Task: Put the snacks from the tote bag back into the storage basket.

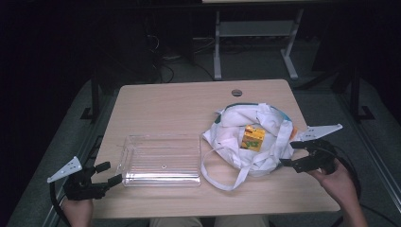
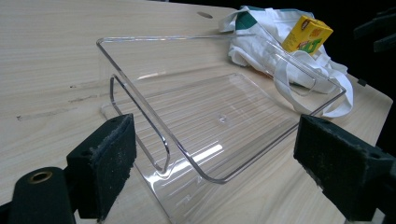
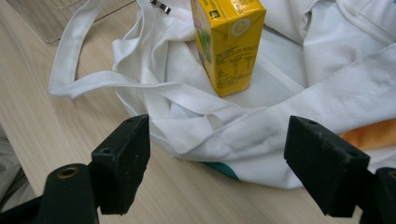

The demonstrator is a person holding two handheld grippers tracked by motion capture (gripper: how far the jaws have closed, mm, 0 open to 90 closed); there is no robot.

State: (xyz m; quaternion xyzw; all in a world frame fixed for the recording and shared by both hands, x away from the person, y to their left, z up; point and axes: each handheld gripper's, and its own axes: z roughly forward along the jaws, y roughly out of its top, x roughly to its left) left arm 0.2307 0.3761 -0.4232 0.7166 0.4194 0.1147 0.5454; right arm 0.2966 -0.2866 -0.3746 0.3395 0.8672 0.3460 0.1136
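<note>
Nothing moved yet: carton in the bag, tray empty.

The yellow carton (image 1: 253,137) stands upright in the crumpled white cloth bag (image 1: 236,130); at the bag's 9 o'clock the clear plastic tray (image 1: 137,163) lies bare. Probably the carton belongs in the tray, which is only a guess. The left gripper (image 1: 109,173) is spread at the tray's 8 o'clock corner, the right gripper (image 1: 291,153) spread at the bag's 4 o'clock, both holding nothing.

Light wood tabletop (image 1: 161,101) carries a clear plastic tray (image 1: 161,161) at left, a crumpled white cloth bag (image 1: 246,142) just right.
</note>
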